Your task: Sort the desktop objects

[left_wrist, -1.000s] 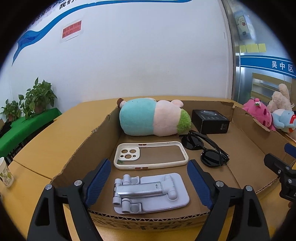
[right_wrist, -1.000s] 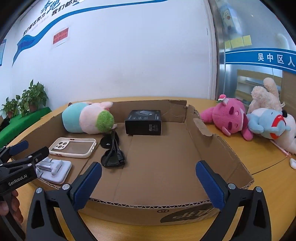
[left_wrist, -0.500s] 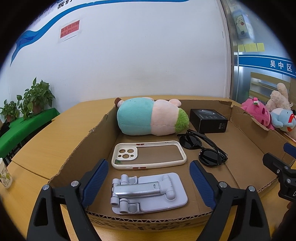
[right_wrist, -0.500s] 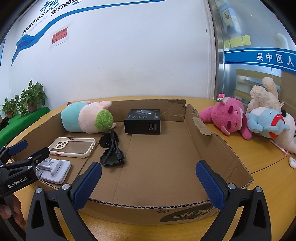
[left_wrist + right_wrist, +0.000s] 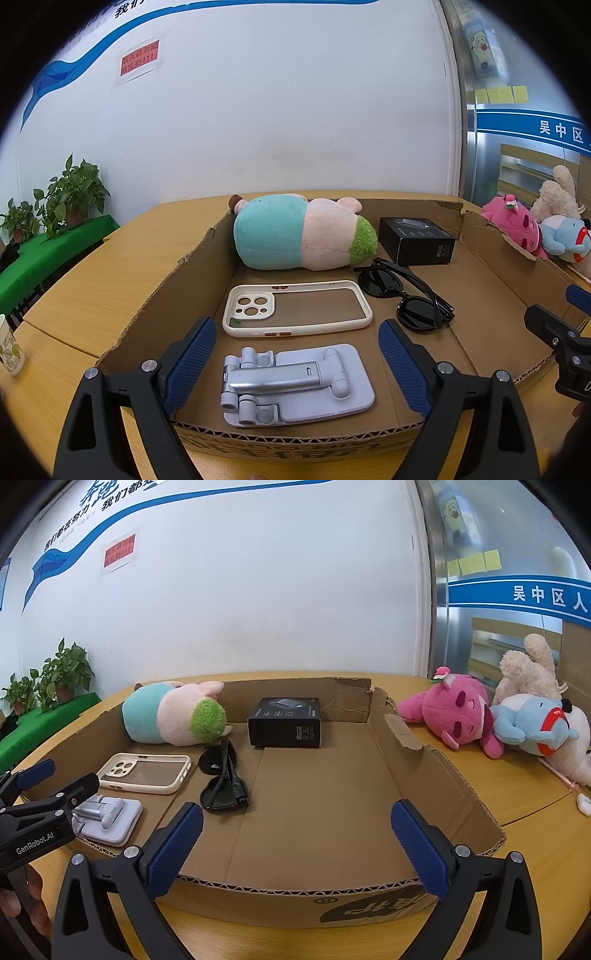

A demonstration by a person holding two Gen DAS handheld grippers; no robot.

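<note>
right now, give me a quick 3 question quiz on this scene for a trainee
1. True or false: the left claw is shut on the phone stand.
2. Which item lies between the plush pig and the phone stand? A) black box B) phone case C) sunglasses
3. Fill in: the pink plush lies ____ the cardboard tray.

Key
1. False; both the left claw and the right claw are open and hold nothing.
2. B, the phone case.
3. Outside, on the table.
</note>
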